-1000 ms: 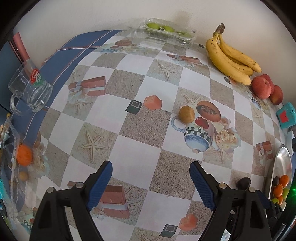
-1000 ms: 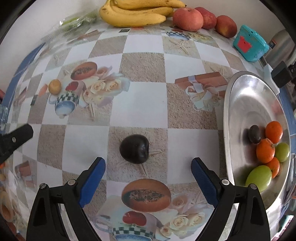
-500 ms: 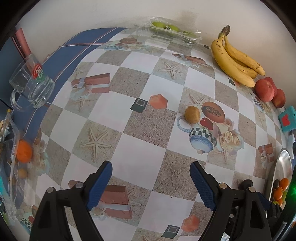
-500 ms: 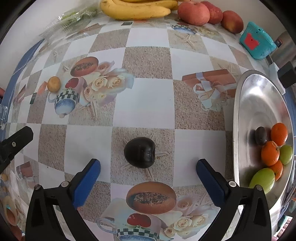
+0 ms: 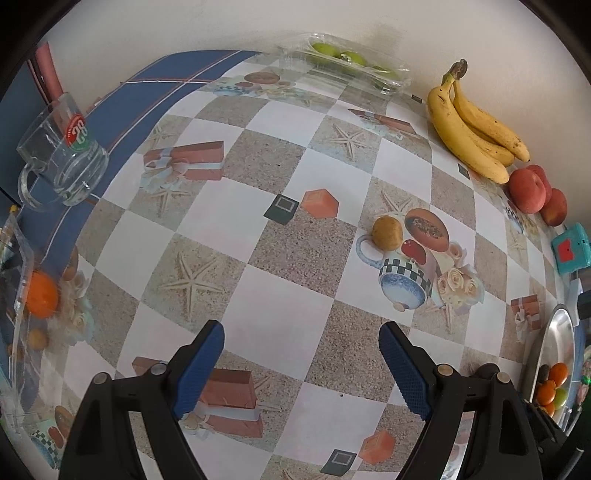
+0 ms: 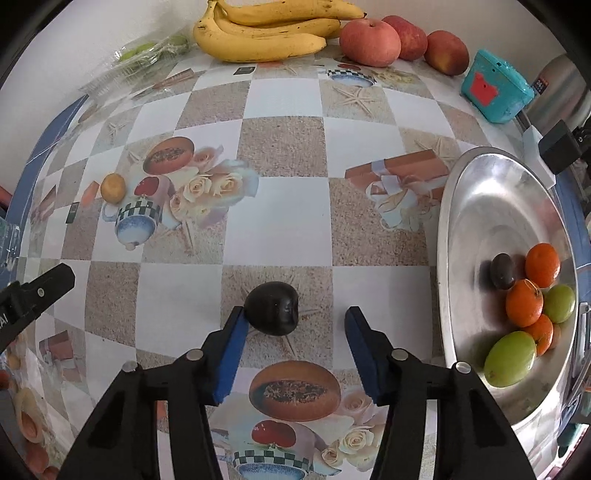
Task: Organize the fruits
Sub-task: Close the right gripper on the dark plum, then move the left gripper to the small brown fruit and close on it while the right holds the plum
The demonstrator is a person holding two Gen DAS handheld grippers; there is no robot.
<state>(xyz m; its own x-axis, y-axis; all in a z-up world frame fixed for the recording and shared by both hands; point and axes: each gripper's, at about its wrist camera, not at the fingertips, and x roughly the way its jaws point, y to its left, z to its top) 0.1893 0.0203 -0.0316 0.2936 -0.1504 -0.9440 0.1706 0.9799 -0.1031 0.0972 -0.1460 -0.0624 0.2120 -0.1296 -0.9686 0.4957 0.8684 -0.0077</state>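
A dark plum lies on the checkered tablecloth. My right gripper is open, its left finger touching the plum's side, its right finger apart from it. A steel tray at the right holds several fruits: oranges, green fruits and a dark plum. My left gripper is open and empty above the cloth. A small yellow-brown fruit lies ahead of it, also in the right wrist view.
Bananas, red apples and a clear box of green fruit stand by the far wall. A teal box is at the right, a glass mug and a clear tray with an orange at the left.
My right gripper has moved forward to the plum and its fingers have narrowed around it. The left gripper has drifted slightly left and back.
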